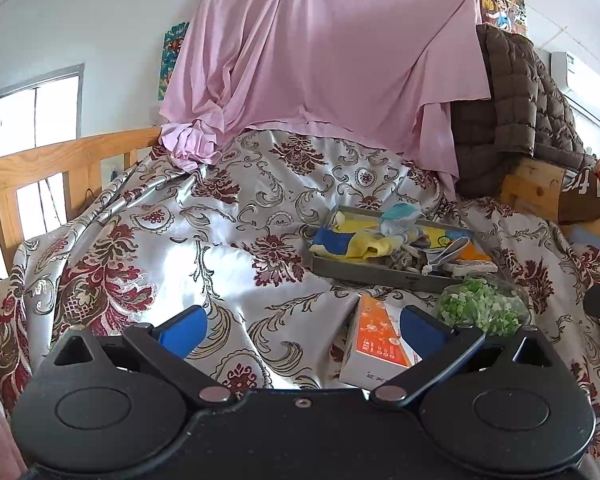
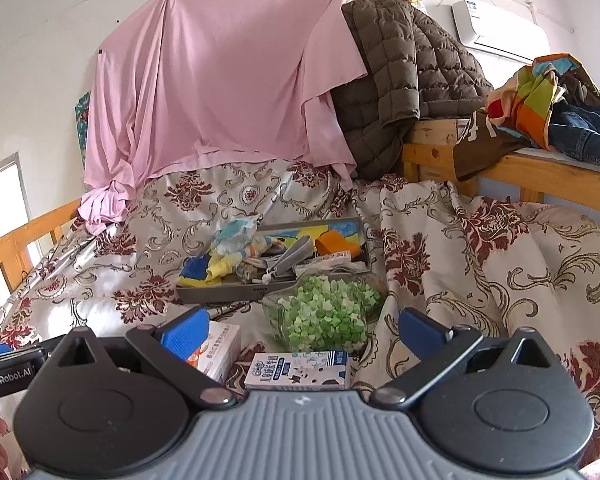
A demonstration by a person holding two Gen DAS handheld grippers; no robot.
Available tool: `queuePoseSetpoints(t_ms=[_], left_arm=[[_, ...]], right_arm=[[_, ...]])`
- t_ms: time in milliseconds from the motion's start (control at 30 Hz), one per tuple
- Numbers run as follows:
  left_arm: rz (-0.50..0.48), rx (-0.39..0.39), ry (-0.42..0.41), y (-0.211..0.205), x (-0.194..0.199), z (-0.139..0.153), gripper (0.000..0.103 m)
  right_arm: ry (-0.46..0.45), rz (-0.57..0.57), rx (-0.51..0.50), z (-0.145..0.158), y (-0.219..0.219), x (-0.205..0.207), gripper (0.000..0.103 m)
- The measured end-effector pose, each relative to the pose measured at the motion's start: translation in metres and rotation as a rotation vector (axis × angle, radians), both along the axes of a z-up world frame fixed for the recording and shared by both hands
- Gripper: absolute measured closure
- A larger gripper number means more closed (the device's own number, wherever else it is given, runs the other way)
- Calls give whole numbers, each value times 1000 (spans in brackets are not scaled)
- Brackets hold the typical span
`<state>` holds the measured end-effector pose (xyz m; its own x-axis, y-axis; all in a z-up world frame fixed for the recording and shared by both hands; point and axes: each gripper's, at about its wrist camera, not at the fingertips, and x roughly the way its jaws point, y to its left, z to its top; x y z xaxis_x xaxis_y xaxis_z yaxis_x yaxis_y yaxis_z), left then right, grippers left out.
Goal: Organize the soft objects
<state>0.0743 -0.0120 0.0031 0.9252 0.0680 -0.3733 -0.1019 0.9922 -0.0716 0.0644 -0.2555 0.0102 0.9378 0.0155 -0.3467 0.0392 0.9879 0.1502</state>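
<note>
A grey tray (image 1: 380,277) (image 2: 220,294) sits on the patterned bedspread (image 1: 180,232) and holds soft things: a blue and yellow cloth (image 1: 352,246) (image 2: 204,270), a pale blue plush toy (image 1: 400,218) (image 2: 236,232), an orange piece (image 2: 336,242) and a grey pouch (image 2: 296,254). My left gripper (image 1: 302,326) is open and empty, hovering short of the tray. My right gripper (image 2: 304,330) is open and empty, above a glass bowl of green bits (image 2: 328,312) (image 1: 480,306).
An orange and white carton (image 1: 380,344) (image 2: 216,344) lies near the left gripper. A blue and white milk carton (image 2: 300,368) lies below the right gripper. A pink sheet (image 1: 328,48) hangs behind. A brown quilted jacket (image 2: 404,76) and clothes (image 2: 548,96) lie on a wooden shelf (image 2: 540,168).
</note>
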Motion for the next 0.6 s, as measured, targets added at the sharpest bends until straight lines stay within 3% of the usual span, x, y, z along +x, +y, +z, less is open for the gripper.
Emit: queuePoseSetpoints(t_ms=[600], left_arm=[[28, 35, 38, -1, 3, -7, 1]], right_arm=[[106, 15, -12, -10, 4, 12, 0]])
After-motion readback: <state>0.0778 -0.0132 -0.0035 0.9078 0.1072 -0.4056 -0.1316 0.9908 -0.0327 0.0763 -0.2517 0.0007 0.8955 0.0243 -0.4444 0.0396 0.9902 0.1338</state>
